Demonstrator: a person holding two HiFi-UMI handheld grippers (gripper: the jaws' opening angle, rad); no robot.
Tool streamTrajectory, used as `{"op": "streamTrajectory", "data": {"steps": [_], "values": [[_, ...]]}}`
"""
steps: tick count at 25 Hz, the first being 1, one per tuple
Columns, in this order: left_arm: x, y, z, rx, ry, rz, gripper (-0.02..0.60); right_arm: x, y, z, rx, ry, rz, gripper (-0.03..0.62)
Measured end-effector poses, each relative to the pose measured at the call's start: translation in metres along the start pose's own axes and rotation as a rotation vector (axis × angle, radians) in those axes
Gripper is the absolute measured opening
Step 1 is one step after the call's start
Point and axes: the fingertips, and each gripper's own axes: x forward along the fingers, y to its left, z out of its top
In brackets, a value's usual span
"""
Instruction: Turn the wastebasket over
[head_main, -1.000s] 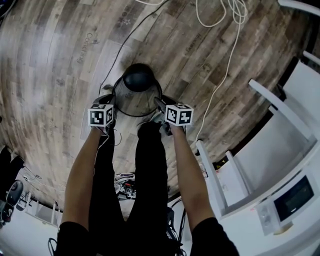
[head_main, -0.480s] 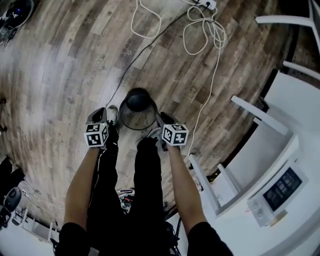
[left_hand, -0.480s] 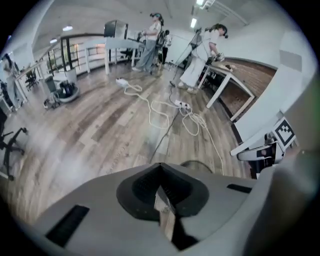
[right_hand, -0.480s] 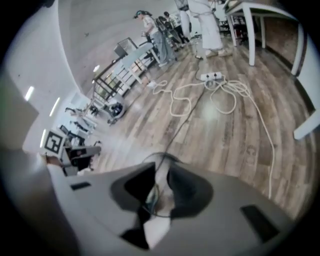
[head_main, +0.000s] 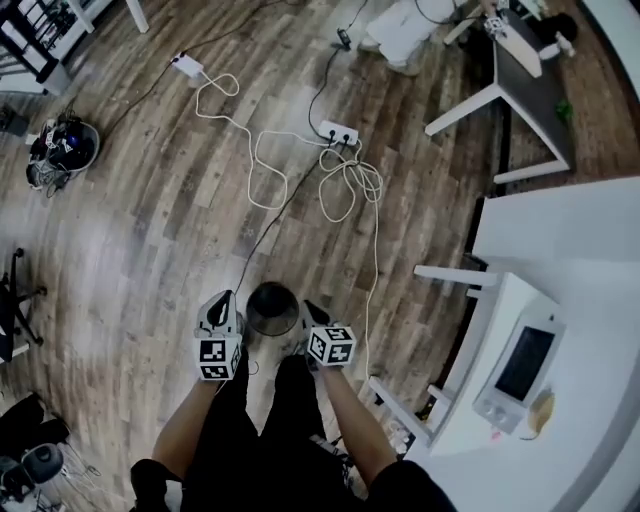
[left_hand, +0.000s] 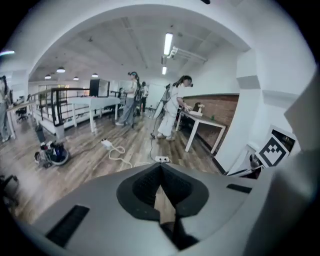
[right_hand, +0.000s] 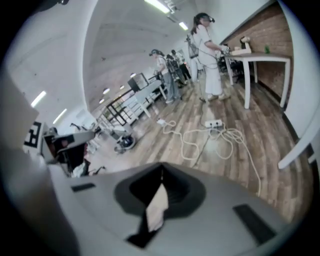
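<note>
The wastebasket (head_main: 272, 310), a dark wire-mesh bin, stands on the wooden floor just in front of the person's feet. In the head view it shows between my two grippers, which are held well above it and touch nothing. My left gripper (head_main: 221, 303) is to its left and my right gripper (head_main: 311, 314) to its right. In the left gripper view the left gripper (left_hand: 161, 172) has its jaws pressed together with nothing between them. The right gripper (right_hand: 161, 176) is likewise shut and empty. Neither gripper view shows the wastebasket.
White cables and a power strip (head_main: 340, 133) lie on the floor beyond the basket. A white table (head_main: 560, 250) with a screened device (head_main: 517, 370) stands at the right. A desk (head_main: 530, 60) is farther back, with people (left_hand: 175, 107) standing by it.
Both grippers have come up and away from the basket's rim, and their jaws have shut. The head view has risen, so the basket looks smaller and more of the room shows.
</note>
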Motion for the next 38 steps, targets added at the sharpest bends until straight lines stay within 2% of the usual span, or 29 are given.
{"op": "streamTrajectory", "data": {"steps": [3, 6, 8, 11, 16, 23, 30, 38], "values": [[-0.049, -0.024, 0.076, 0.089, -0.124, -0.024, 0.032, -0.054, 0.036, 0.043, -0.048, -0.099, 0.001, 0.032], [-0.096, -0.042, 0.135, 0.152, -0.234, -0.045, 0.032, -0.109, 0.071, 0.082, -0.112, -0.223, -0.013, 0.032], [-0.12, -0.053, 0.164, 0.177, -0.287, -0.057, 0.032, -0.139, 0.09, 0.101, -0.14, -0.289, -0.004, 0.032], [-0.151, -0.071, 0.188, 0.174, -0.337, -0.07, 0.032, -0.177, 0.108, 0.113, -0.161, -0.355, 0.009, 0.032], [-0.193, -0.106, 0.205, 0.211, -0.403, -0.085, 0.032, -0.236, 0.116, 0.115, -0.149, -0.454, 0.018, 0.032], [-0.229, -0.133, 0.209, 0.195, -0.444, -0.086, 0.032, -0.29, 0.123, 0.116, -0.192, -0.535, 0.017, 0.032], [-0.232, -0.148, 0.205, 0.203, -0.453, -0.086, 0.033, -0.302, 0.112, 0.106, -0.186, -0.533, 0.018, 0.031], [-0.241, -0.148, 0.201, 0.202, -0.455, -0.089, 0.033, -0.303, 0.127, 0.101, -0.204, -0.534, 0.052, 0.031]]}}
